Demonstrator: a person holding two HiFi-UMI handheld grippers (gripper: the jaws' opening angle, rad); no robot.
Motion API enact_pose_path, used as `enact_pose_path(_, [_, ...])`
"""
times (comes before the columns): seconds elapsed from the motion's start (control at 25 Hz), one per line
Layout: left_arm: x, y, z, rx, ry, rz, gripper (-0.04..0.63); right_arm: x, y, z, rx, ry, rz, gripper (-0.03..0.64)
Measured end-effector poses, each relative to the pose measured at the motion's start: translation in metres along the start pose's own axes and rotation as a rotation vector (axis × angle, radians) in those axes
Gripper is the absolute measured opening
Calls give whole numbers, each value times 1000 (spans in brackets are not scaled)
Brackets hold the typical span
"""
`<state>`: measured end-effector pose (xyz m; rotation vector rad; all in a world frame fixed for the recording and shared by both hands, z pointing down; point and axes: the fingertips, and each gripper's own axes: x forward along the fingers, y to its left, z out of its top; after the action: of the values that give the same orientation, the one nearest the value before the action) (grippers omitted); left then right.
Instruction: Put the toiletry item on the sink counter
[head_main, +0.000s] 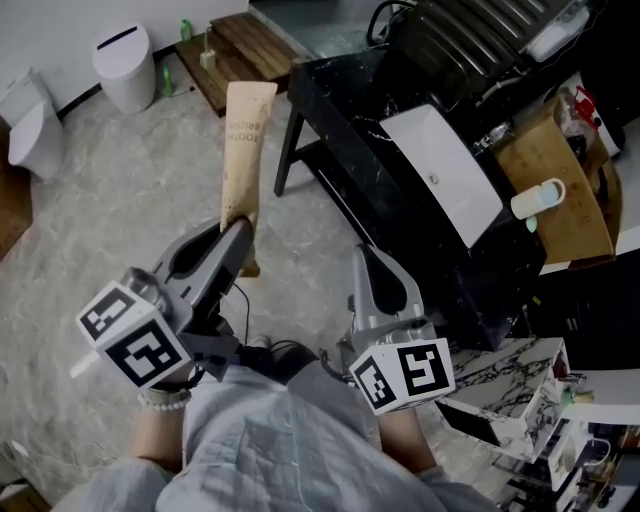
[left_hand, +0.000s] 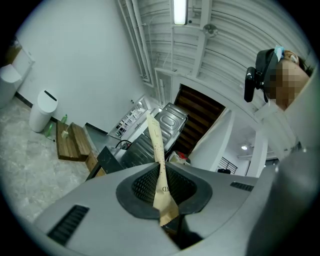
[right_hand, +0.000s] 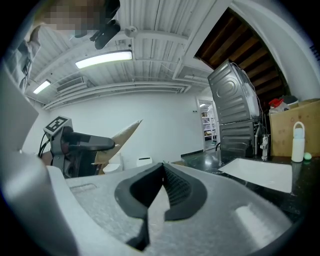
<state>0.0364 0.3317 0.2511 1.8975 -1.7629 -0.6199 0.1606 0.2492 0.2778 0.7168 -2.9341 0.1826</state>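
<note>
A long tan paper toothbrush packet sticks out forward from my left gripper, which is shut on its near end. In the left gripper view the packet stands edge-on between the ribbed pads, held at the gripper tips. The packet hangs over the floor, left of the black marble sink counter with its white basin. My right gripper is beside the counter's front edge, jaws shut with nothing in them. In the right gripper view the basin lies ahead to the right.
A white bottle stands on a cardboard box at the counter's right end. A white bin, a toilet and a wooden platform stand on the marble floor to the left. A metal appliance stands behind the counter.
</note>
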Motion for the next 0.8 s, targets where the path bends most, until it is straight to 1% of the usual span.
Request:
enact_pose_path(0.44, [-20, 7, 4, 3, -14, -16, 35, -7, 18, -5, -7, -15, -25, -3])
enact_pose_path(0.68, [-19, 6, 12, 13, -22, -25, 35, -9, 18, 0, -17, -20, -35, -3])
enact_pose_path(0.8, [-18, 8, 12, 3, -28, -34, 35, -9, 18, -2, -19, -16, -37, -3])
